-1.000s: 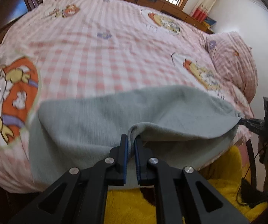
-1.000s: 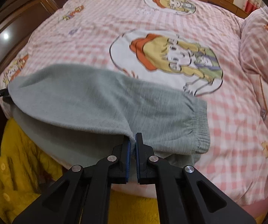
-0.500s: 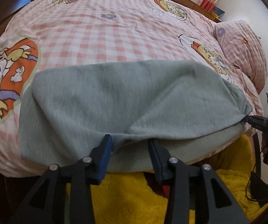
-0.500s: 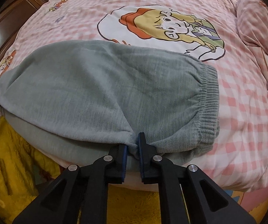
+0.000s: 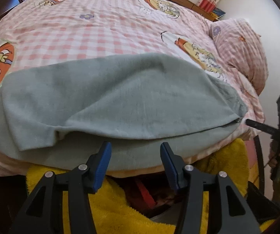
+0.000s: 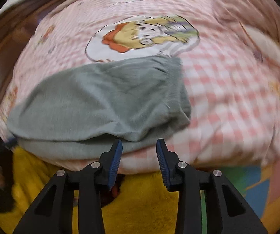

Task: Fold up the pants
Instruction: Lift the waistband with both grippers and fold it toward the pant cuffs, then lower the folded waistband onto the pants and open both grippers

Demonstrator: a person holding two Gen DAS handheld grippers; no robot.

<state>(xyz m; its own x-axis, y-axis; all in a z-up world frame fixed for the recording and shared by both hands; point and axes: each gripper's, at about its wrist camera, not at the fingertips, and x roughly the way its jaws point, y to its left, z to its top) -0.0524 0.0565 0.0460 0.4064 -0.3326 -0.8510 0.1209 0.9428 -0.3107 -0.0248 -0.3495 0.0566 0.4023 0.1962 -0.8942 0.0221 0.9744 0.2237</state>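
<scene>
My left gripper (image 5: 135, 152) stands wide open with nothing between its blue pads, and my right gripper (image 6: 139, 149) is spread just as wide and just as empty. The grey pants (image 5: 120, 95) lie straight ahead of both, doubled over on the pink checked bedcover (image 5: 93, 33) with their near edge draped at the bed's rim, just beyond my fingertips. Their long axis runs crosswise to my reach, from my left to my right — the elastic waistband (image 6: 180, 89) ends up ahead and to the right of the right gripper, so that one is nearer it, while the loose upper-layer corner (image 5: 36, 136) sits ahead-left of the left gripper. I judge the next fold will bring one end across toward the other. Nothing stands between me and the cloth; a pillow (image 5: 243, 46) lies far right, well apart, and my yellow fleece clothing (image 5: 120, 204) bunches right beneath the fingers.
</scene>
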